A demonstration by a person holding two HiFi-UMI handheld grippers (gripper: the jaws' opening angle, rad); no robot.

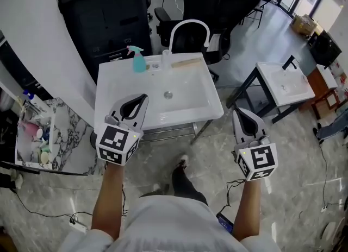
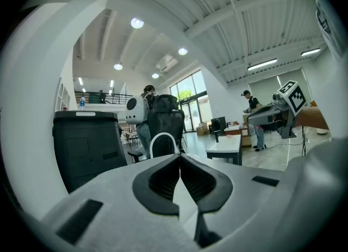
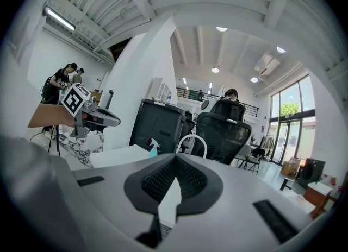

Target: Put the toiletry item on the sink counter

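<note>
Left gripper [image 1: 144, 98] and right gripper [image 1: 238, 112]: jaws pressed together, empty. I hold both low facing the sink counter [image 1: 111, 80], staging, I judge. Toiletries [image 1: 33, 136] sit on the marble shelf [image 1: 68, 118].

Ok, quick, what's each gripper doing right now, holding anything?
Left gripper: closed, jaw tips together, nothing held.
Right gripper: closed, jaw tips together, nothing held.

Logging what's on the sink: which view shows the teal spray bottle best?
The head view: the spray bottle stands whole on the sink rim, left of the faucet. The right gripper view catches only its small top half; the left gripper view doesn't show it.
</note>
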